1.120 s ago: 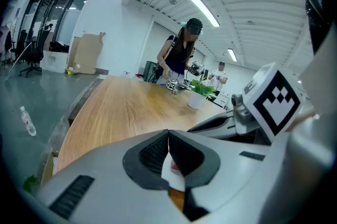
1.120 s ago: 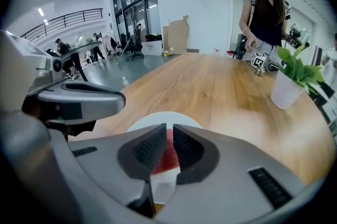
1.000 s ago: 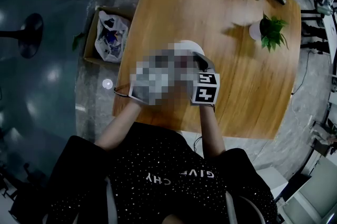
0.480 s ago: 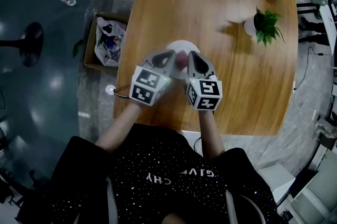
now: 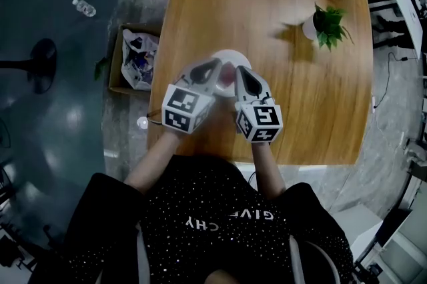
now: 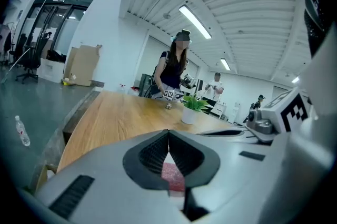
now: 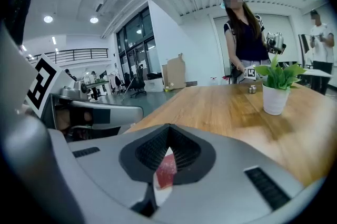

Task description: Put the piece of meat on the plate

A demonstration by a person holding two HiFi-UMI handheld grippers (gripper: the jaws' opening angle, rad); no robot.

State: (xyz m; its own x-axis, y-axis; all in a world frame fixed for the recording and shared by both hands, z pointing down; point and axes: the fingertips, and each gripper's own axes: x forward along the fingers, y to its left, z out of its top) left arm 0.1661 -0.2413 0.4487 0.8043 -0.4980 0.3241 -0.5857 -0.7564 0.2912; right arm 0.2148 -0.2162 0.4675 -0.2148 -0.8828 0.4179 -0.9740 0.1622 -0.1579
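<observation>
On the table [image 5: 267, 23], meat [image 7: 166, 170] lies beneath left gripper [image 5: 215, 65] and right gripper [image 5: 239, 71], both closed.

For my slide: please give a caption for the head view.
Left gripper and right gripper, both shut, hover over the white plate with the piece of meat on it.

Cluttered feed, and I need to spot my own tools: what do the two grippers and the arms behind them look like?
The left gripper and right gripper are both light grey shells with black ribbed fingers tapering to a point. Each carries a white cube printed with black square markers. The arms are bare below a black, white-speckled short-sleeved T-shirt with white lettering.
</observation>
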